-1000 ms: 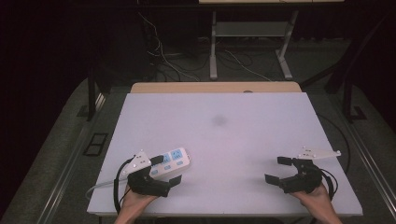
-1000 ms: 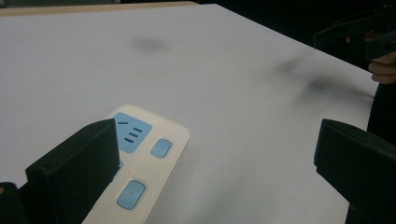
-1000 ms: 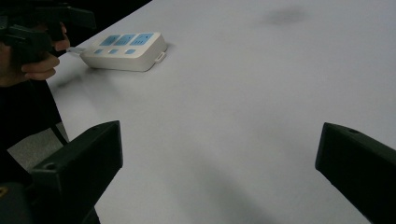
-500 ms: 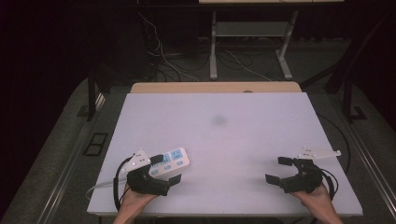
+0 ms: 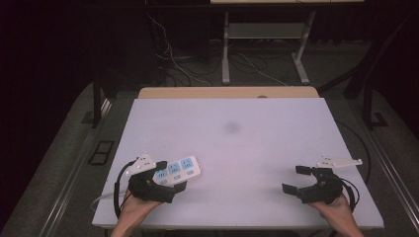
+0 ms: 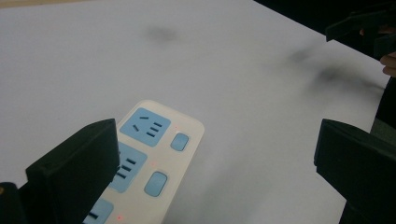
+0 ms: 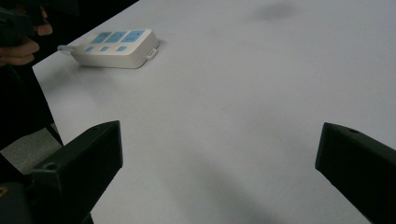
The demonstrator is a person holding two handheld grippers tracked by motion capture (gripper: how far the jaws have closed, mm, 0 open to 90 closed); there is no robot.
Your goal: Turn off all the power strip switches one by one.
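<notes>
"High view has the power strip (image 5: 175,170) at the near left of the table (image 5: 232,148), right by the left gripper (image 5: 165,175). Has anything shifted over the last second?"

"Barely. Strip and both hands sit almost where they were; the left gripper has only crept a touch closer."

"So no grasp yet?"

"Not by my reading. In the left gripper view the jaws stand wide, and the power strip (image 6: 149,158) lies just beside the left finger (image 6: 74,172), partly behind it, well apart from the other one. Whether that finger touches the casing, I can't tell."

"And the other hand?"

"The right gripper (image 5: 301,180) rests at the near right, spread wide too, nothing between its fingers. From the right gripper view the strip (image 7: 116,46) is far off beyond the left fingertip (image 7: 79,163)."

"Meaning?"

"I'd judge the pick-up is only being lined up: the left jaws still need to straddle the strip's body before closing."
</notes>
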